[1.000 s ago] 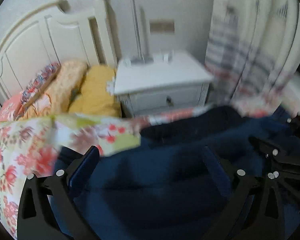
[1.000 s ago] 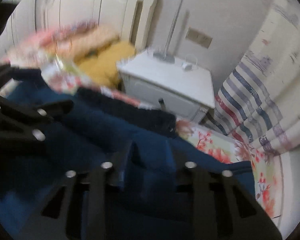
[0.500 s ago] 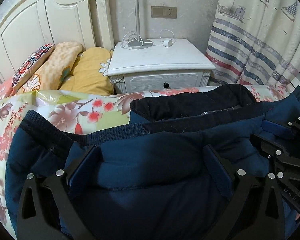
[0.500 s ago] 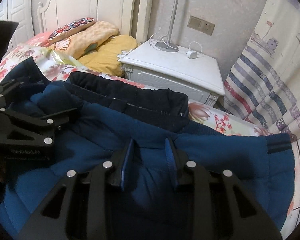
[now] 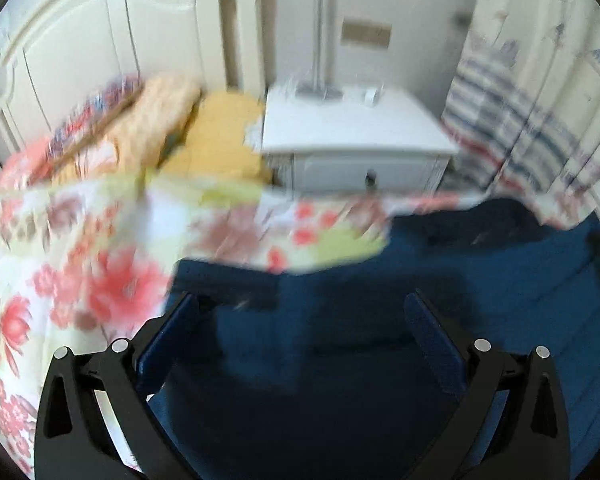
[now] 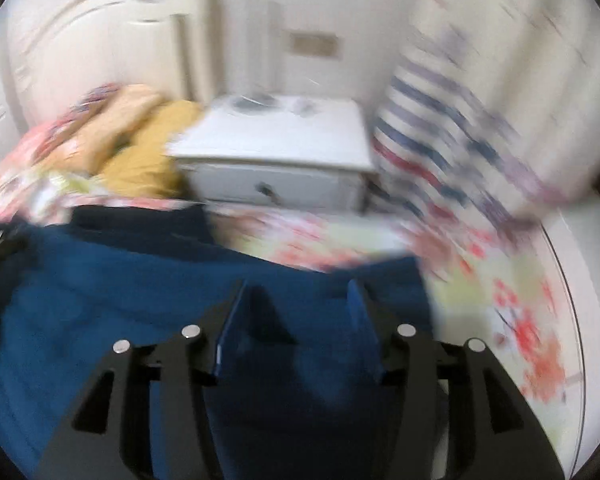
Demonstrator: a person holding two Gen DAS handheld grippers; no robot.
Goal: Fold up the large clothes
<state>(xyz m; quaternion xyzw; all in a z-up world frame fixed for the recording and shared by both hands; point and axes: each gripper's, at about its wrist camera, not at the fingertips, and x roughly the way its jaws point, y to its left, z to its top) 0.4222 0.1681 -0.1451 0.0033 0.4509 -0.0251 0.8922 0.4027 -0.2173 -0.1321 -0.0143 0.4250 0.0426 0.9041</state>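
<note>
The blue jacket (image 6: 140, 288) lies on the bed, this side of the nightstand (image 6: 276, 148) – right gripper (image 6: 296, 320) just opened, fabric loose between; left gripper (image 5: 300, 332) spread wide – both directly above it

Garment (image 5: 340, 320): dark blue
Bedspread (image 5: 80, 240): white, red and green floral
Pillow (image 5: 224, 136): mustard yellow
Nightstand (image 6: 284, 148): white
Curtain (image 6: 440, 136): cream, blue and red stripes

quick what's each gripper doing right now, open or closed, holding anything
Left gripper: open wide over the blue garment, gripping nothing.
Right gripper: jaws have just been opening; the blue garment lies between them, apparently no longer pinched.
</note>
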